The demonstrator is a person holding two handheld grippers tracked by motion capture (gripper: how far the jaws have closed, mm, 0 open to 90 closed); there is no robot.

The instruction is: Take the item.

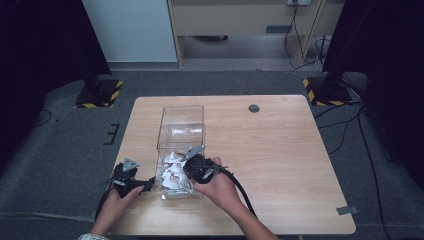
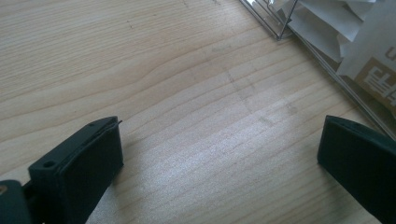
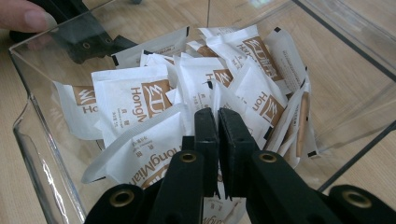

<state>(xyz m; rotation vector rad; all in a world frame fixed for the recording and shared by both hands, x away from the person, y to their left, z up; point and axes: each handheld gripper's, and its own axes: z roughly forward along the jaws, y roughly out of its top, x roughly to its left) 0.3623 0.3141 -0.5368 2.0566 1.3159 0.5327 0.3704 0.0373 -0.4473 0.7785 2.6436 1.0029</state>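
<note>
Clear box (image 1: pixel 181 131) lying long way away from the person, white packets (image 3: pixel 140 100) heaped inside, right hand-held gripper (image 3: pixel 218 122) pinching a packet, left hand-held gripper (image 2: pixel 219 154) spread wide, pale wood surface (image 1: pixel 280 150), grey floor (image 1: pixel 60 150).

The high view looked down on my pale wooden table (image 1: pixel 280 150) from above; my gripper views sat close (nearly touching), both sharing the clear plastic box (image 3: pixel 28 135) of white sachets (image 3: pixel 135 100).

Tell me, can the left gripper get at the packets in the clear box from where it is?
Probably not yet. The left gripper sits open on the table, outside the clear box; the box's wall stands between it and the packets.
</note>
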